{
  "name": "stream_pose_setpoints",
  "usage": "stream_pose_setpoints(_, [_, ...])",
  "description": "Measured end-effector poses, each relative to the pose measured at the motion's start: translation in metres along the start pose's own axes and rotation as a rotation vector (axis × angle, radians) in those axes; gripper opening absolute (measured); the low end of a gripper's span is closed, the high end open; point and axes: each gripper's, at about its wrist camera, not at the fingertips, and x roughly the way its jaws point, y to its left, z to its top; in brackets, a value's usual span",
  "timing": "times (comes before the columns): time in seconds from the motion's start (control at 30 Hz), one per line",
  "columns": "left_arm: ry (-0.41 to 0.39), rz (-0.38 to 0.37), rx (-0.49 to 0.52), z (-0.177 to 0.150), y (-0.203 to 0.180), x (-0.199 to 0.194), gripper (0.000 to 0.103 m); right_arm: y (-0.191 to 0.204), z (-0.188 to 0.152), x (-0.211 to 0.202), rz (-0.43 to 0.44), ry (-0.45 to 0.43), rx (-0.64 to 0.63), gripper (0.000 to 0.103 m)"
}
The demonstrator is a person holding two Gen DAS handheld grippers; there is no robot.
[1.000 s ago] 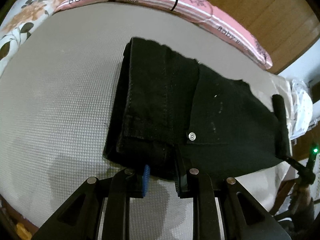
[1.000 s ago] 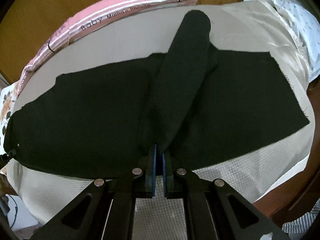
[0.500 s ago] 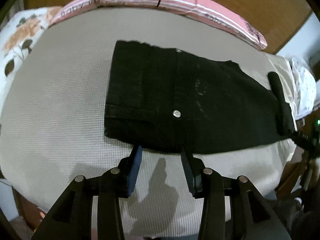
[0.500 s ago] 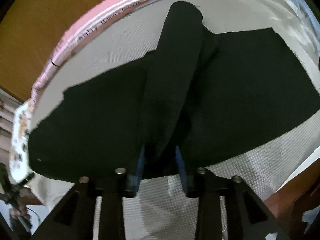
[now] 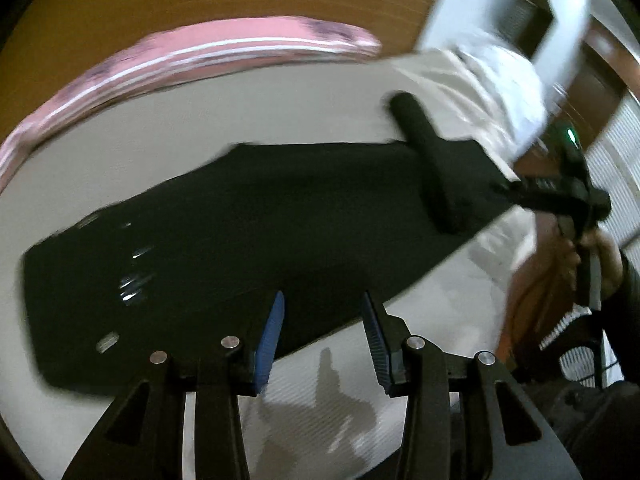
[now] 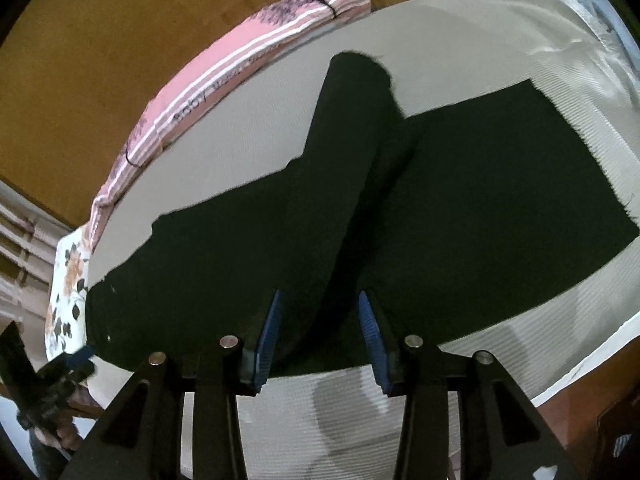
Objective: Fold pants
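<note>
Black pants [image 5: 260,216] lie flat across a beige textured bed surface [image 5: 248,108], waistband with metal buttons at the left. A narrow raised fold of the leg [image 6: 340,168] runs away from me in the right wrist view; it also shows in the left wrist view [image 5: 432,168] near the leg end. My left gripper [image 5: 322,332] is open and empty over the pants' near edge. My right gripper [image 6: 318,328] is open, its jaws either side of the fold's near end without gripping it. The left wrist view is blurred.
A pink striped pillow [image 6: 224,76] lies along the wooden headboard [image 6: 100,48]. A floral pillow [image 6: 66,280] is at the left end. White bedding [image 5: 492,80] bunches at the right end. The bed's near edge drops off below both grippers.
Both grippers have opened and let go of the pants. The left gripper swung right along the near edge and pulled back. The right gripper released the fold, which stays raised.
</note>
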Motion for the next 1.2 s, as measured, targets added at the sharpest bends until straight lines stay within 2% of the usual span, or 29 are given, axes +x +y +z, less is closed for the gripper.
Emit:
stream_pose_setpoints(0.13, [0.038, -0.088, 0.119, 0.025, -0.054, 0.045, 0.042, -0.014, 0.010, -0.009, 0.001, -0.011, 0.017, 0.039])
stream_pose_setpoints(0.27, [0.075, -0.141, 0.199, 0.037, -0.094, 0.083, 0.042, -0.027, 0.021, -0.016, -0.009, -0.027, 0.025, 0.039])
stream_pose_setpoints(0.5, [0.099, -0.162, 0.250, 0.046, -0.133, 0.121, 0.042, -0.048, 0.040, -0.018, -0.012, -0.046, 0.046, 0.039])
stream_pose_setpoints(0.53, [0.107, -0.172, 0.245, 0.047, -0.135, 0.126, 0.041, -0.050, 0.042, -0.017, -0.010, -0.047, 0.050, 0.039])
stream_pose_setpoints(0.6, [0.104, -0.178, 0.232, 0.049, -0.135, 0.132, 0.031, -0.053, 0.046, -0.013, -0.005, -0.047, 0.053, 0.039])
stream_pose_setpoints(0.67, [0.110, -0.178, 0.212, 0.053, -0.134, 0.137, 0.012, -0.056, 0.051, -0.008, -0.008, -0.044, 0.054, 0.039])
stream_pose_setpoints(0.73, [0.109, -0.179, 0.185, 0.059, -0.129, 0.141, 0.005, -0.059, 0.057, -0.002, -0.014, -0.039, 0.050, 0.039])
stream_pose_setpoints(0.8, [0.093, -0.176, 0.167, 0.062, -0.121, 0.139, 0.004, -0.064, 0.063, 0.005, -0.023, -0.034, 0.055, 0.039])
stream_pose_setpoints(0.93, [0.031, -0.174, 0.064, 0.073, -0.099, 0.127, 0.004, -0.073, 0.082, 0.019, -0.011, -0.027, 0.083, 0.039])
stream_pose_setpoints(1.03, [0.039, -0.175, 0.032, 0.075, -0.091, 0.128, 0.003, -0.075, 0.100, 0.025, 0.013, -0.039, 0.091, 0.039])
stream_pose_setpoints(1.2, [0.070, -0.172, 0.017, 0.067, -0.091, 0.141, 0.004, -0.073, 0.139, 0.042, 0.119, -0.026, 0.145, 0.039])
